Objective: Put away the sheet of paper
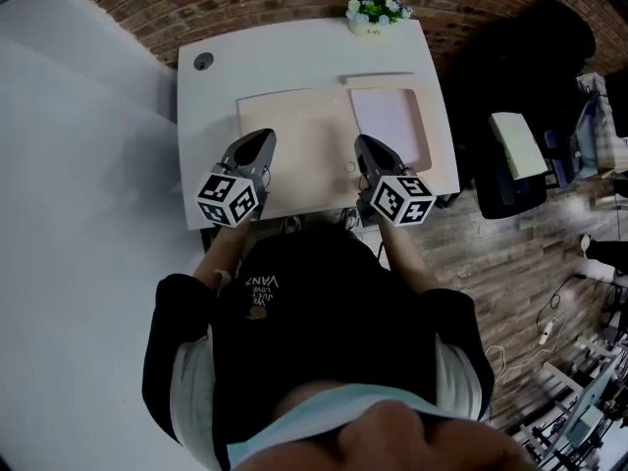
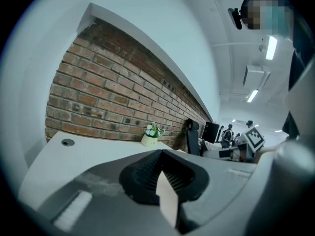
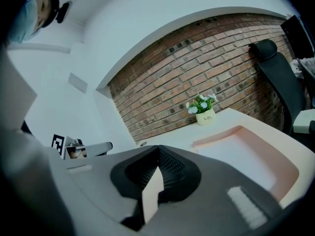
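Note:
A white sheet of paper (image 1: 386, 116) lies flat inside a shallow peach tray (image 1: 425, 126) on the right half of the white table (image 1: 294, 57). The right gripper view shows the same tray (image 3: 290, 173) with the paper (image 3: 246, 156) in it. My left gripper (image 1: 265, 136) hovers over the near left part of a flat peach pad (image 1: 294, 145), shut and empty. My right gripper (image 1: 362, 141) is over the pad's near right corner, beside the tray, also shut with nothing in it. In the gripper views both pairs of jaws (image 2: 160, 154) (image 3: 158, 149) meet with no gap.
A small pot of white flowers (image 1: 374, 10) stands at the table's far edge by a brick wall. A round cable hole (image 1: 203, 62) is at the far left corner. A black office chair (image 1: 535, 57) stands to the right of the table, with people and desks beyond.

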The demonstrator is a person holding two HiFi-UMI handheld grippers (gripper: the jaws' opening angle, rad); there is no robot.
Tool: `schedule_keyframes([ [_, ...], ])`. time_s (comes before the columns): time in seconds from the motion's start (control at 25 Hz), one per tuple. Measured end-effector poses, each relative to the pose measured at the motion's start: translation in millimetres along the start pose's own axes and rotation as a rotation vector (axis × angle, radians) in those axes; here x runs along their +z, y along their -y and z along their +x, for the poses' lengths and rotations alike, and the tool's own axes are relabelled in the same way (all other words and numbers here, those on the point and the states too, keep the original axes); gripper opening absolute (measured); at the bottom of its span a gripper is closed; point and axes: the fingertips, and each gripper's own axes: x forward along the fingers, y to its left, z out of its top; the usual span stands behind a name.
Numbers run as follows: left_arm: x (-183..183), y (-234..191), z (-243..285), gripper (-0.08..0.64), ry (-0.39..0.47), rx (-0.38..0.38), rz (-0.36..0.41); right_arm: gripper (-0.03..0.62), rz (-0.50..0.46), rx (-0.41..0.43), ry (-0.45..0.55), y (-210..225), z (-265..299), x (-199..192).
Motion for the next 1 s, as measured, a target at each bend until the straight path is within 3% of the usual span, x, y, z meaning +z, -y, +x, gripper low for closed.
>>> schedule_keyframes([
  [0.52,-9.3,17.2,-4.9,0.0,-0.021,-0.087,-0.025,-0.003,-0.033,-0.039,0.004,-9.8,-3.1,-6.3],
  [1.0,-6.7,7.2,-4.7,0.002,-0.02,-0.068,-0.01,-0.003,-0.071,-0.077,0.008,-8.9,-6.8,-4.3],
])
